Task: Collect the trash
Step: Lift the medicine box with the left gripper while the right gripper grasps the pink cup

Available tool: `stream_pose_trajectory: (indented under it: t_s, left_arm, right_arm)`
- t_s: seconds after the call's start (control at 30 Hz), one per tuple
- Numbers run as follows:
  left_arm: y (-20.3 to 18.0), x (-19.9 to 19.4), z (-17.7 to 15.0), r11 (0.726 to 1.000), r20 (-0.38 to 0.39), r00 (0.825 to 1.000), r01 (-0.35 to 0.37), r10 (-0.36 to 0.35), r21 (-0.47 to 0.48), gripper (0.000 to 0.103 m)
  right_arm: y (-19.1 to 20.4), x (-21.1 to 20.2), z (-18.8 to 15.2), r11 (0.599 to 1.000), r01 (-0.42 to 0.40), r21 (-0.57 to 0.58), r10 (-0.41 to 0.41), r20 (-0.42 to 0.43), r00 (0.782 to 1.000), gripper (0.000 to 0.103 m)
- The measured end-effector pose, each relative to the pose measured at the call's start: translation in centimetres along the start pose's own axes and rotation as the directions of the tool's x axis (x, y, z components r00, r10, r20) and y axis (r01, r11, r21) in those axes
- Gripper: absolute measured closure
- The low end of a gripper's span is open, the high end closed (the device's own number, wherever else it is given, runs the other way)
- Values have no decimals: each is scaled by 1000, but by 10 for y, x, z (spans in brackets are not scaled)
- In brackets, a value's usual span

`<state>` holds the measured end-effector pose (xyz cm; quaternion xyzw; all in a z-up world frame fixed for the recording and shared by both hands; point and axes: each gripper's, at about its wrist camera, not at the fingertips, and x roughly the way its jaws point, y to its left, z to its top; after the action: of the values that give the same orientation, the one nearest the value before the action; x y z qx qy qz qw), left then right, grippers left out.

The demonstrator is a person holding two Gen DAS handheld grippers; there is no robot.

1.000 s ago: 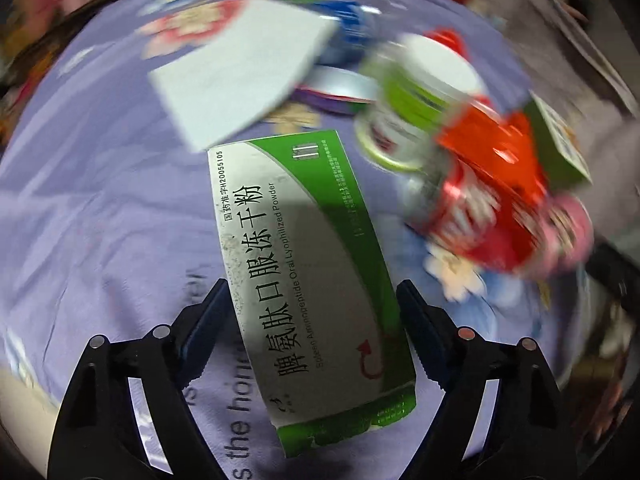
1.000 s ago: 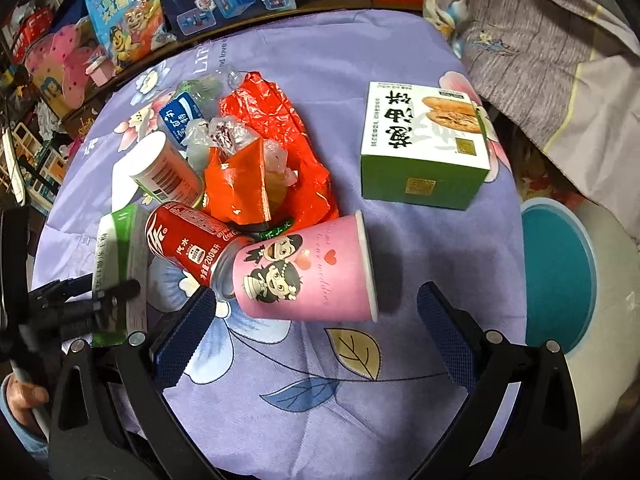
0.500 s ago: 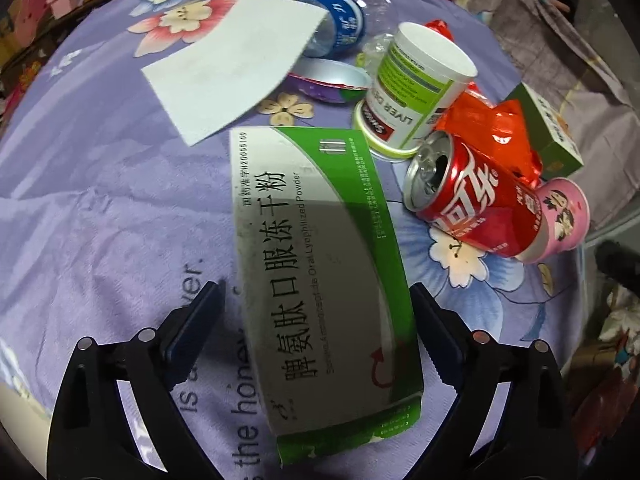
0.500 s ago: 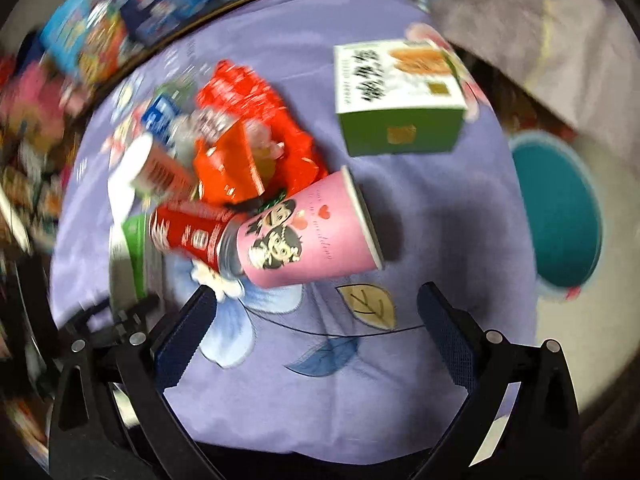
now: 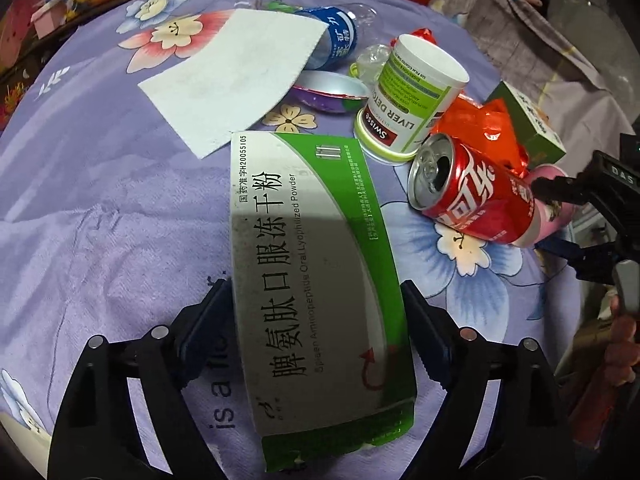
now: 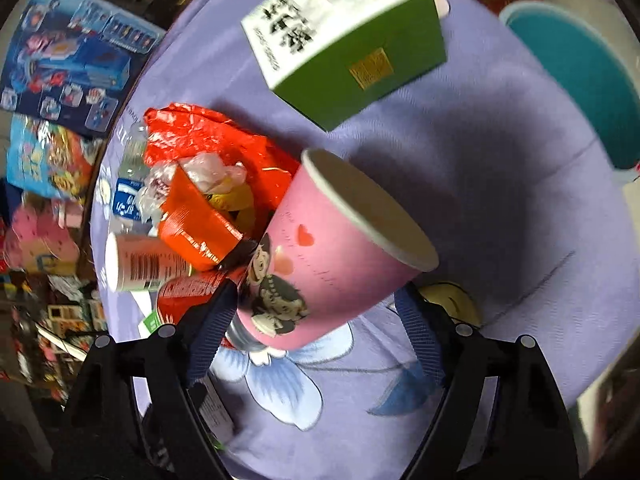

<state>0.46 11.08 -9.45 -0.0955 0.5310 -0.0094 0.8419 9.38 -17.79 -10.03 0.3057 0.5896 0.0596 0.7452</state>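
Observation:
A flat green-and-white medicine box [image 5: 308, 280] lies on the purple cloth between the fingers of my left gripper [image 5: 316, 324]; the pads sit at both its long edges. A red soda can [image 5: 472, 196] lies on its side right of the box, beside a white-and-green supplement tub [image 5: 412, 100]. A pink paper cup [image 6: 336, 256] lies on its side between the fingers of my right gripper [image 6: 316, 328], which is open around it. The cup's base touches the can [image 6: 188, 292]. My right gripper also shows at the right edge of the left wrist view [image 5: 576, 216].
A white paper sheet [image 5: 236, 76], a blue-labelled bottle [image 5: 336, 36] and a purple foil lid [image 5: 328, 92] lie at the back. An orange wrapper pile [image 6: 216, 176] and a green-and-white food box [image 6: 348, 36] lie beyond the cup. A teal bin [image 6: 580, 76] stands off the table.
My left gripper has narrowed until its pads reach the medicine box's edges. My right gripper has moved forward and down, so the pink cup now sits between its fingers.

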Motion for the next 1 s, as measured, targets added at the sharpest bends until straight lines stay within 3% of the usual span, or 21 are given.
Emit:
stream_pose_trajectory:
  t_s: [0.13,0.27,0.53,0.57,0.6,0.67,0.7,0.8,0.83,0.9,0.97,1.0]
  left_arm:
    - [-1,-4,0,1000,19,1000,-7,7,13,23]
    - [2,-16,1,1000,29,999,21,-21,11,24]
    - [-20,-62,6,995,117,991,46,-56,88,25]
    - [-24,-65,7,995,123,991,44,-56,93,33]
    - [-28,-68,8,994,126,990,47,-59,97,56]
    - [-34,-66,10,990,94,990,92,-102,107,70]
    - [-35,-63,10,991,90,993,72,-82,116,70]
    - [-37,-59,10,992,88,994,55,-65,116,63]
    - [-37,-59,10,992,88,995,40,-51,118,55]
    - [-37,-59,8,992,79,996,21,-31,123,26]
    - [-45,-57,2,986,70,998,-8,-4,168,11]
    - [-48,-54,1,981,60,998,-14,2,193,11]
  right_arm:
    - [16,-8,-6,993,20,-117,-15,40,999,45]
    - [19,-23,-10,979,37,-202,-24,65,998,46]
    - [5,-51,-16,970,-7,-242,28,86,996,46]
    - [3,-55,-16,971,-13,-240,36,91,995,46]
    - [2,-57,-16,971,-19,-240,43,93,995,46]
    - [-1,-63,-17,969,-22,-247,48,101,994,46]
    - [-4,-64,-17,969,-21,-245,48,101,994,46]
    - [-9,-60,-18,971,-32,-236,52,79,996,46]
    - [-12,-59,-19,971,-35,-236,53,70,996,46]
    - [-14,-58,-22,969,-41,-242,57,58,997,46]
    - [-12,-54,-23,966,-45,-255,59,49,997,46]
    - [-11,-52,-23,965,-52,-258,65,41,997,46]
